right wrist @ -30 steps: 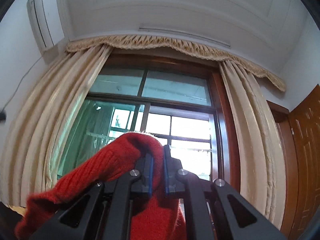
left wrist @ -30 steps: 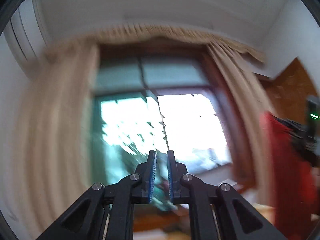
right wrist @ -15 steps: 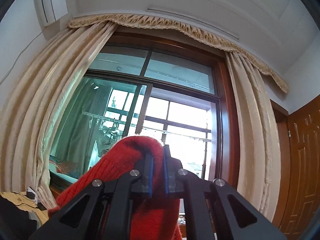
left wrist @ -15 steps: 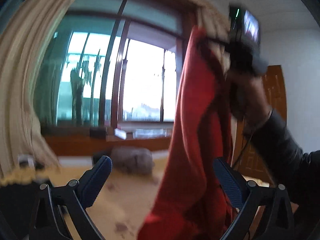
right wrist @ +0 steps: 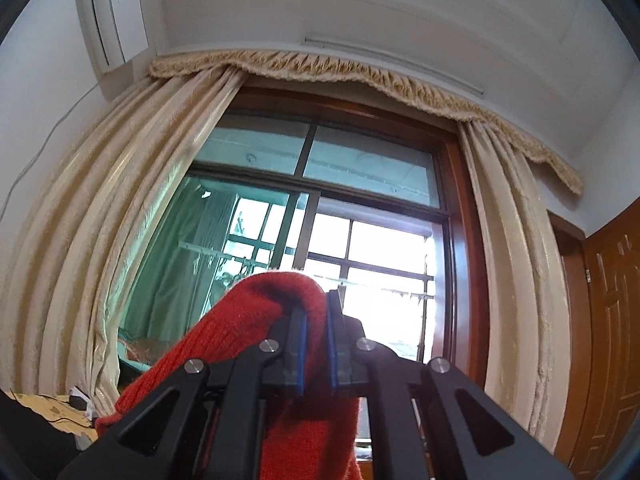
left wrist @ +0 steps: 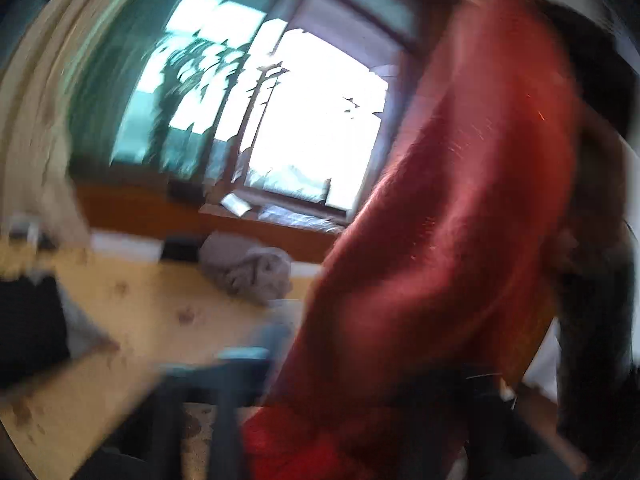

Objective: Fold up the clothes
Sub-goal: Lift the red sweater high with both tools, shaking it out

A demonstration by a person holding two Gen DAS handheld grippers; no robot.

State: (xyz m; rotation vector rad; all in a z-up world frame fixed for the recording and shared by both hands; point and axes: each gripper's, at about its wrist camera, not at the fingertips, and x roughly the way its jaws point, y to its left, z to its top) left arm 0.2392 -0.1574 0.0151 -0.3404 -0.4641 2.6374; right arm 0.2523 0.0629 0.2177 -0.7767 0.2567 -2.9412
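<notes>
A red knitted sweater (left wrist: 460, 200) hangs down from the upper right of the blurred left wrist view, its lower part falling over my left gripper (left wrist: 352, 380). That gripper's jaws are closing with the sweater's cloth between them; motion blur hides the pads. In the right wrist view my right gripper (right wrist: 316, 320) points up at the window and is shut on a fold of the red sweater (right wrist: 256, 320), which drapes over its left finger and hangs below.
A yellow wooden table (left wrist: 140, 320) lies below on the left, with a crumpled grey garment (left wrist: 248, 268) at its far edge and a black item (left wrist: 28, 320) at its left. A person's dark sleeve (left wrist: 592, 320) is on the right. Curtains (right wrist: 120, 240), an air conditioner (right wrist: 116, 12) and a door (right wrist: 608, 320) stand behind.
My left gripper swung down from the ceiling and window toward the table, opened wide around the hanging sweater, and its jaws have come in on the cloth. The right gripper keeps its grip.
</notes>
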